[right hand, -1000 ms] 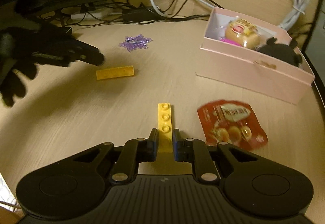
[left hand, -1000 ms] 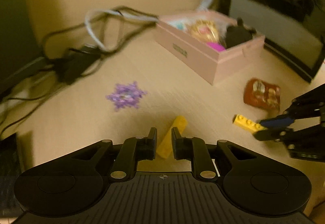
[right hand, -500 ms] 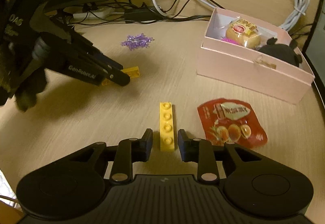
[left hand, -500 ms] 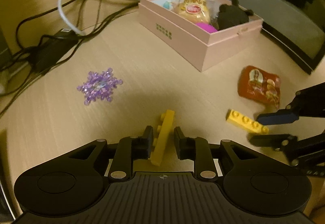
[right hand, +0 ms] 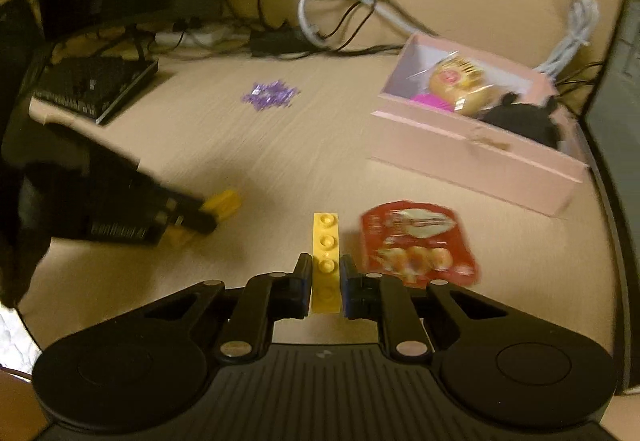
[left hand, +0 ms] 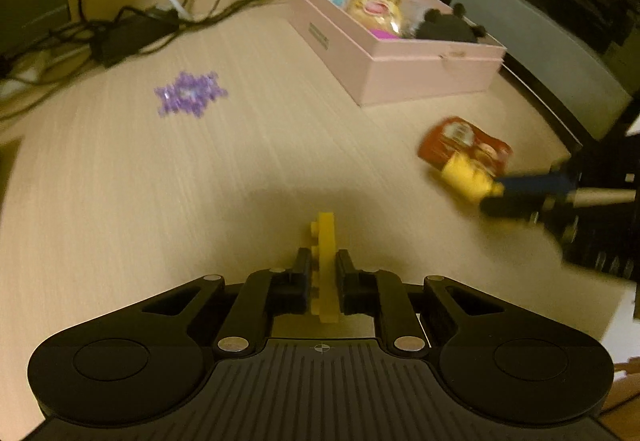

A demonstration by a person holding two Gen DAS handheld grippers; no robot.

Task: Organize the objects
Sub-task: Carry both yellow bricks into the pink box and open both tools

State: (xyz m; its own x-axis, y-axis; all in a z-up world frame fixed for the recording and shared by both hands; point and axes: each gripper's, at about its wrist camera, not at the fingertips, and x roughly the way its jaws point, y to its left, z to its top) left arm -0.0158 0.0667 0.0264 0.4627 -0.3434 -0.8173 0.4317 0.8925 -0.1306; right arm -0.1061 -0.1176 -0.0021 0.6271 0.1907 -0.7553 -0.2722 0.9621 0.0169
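Between the fingers of the left gripper (left hand: pixel 323 273) sits a yellow plate brick (left hand: pixel 325 265), turned on edge w/ its studs to the left; the jaws have just been closing and now clamp it, its far end sticking out past the fingertips. Same story on the right: the right gripper (right hand: pixel 326 279) has just been closing too and is now pinched on a second yellow brick (right hand: pixel 326 261), studs up, lying along the line of the fingers, approx. half its length beyond them. Just right of that brick, on the wooden desk (right hand: pixel 320 145), lies a red snack packet (right hand: pixel 418 245) (blurred, print unreadable). Farther out to the left, well apart from both tools, is a purple snowflake ornament (left hand: pixel 190 93). Beyond the packet stands the open pink box (left hand: pixel 400 69), holding a gold-wrapped item (right hand: pixel 460 85), something magenta and a black object. At the back edge: a tangle of cables (left hand: pixel 176 1).
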